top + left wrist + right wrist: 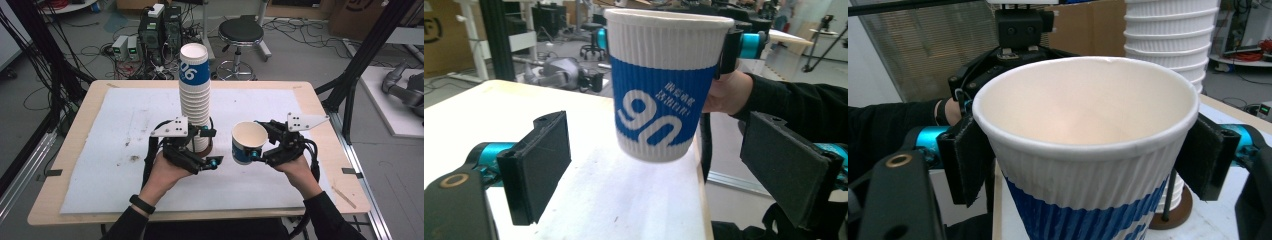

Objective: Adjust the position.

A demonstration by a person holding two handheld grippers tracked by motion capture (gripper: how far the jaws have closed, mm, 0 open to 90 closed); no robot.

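While your right gripper [258, 151] clamps the paper cup [247, 141] beside the cup stack [196, 95] | left gripper [209, 148] released, jaws apart near the stack's foot | done: one cup separated; left: set it down.

Paper cup [1083, 145]: base cut off by the bottom edge in the right gripper view. Cup stack [196, 95]: foot hidden behind the left gripper [200, 150] in the high view; top cut off in the right gripper view.
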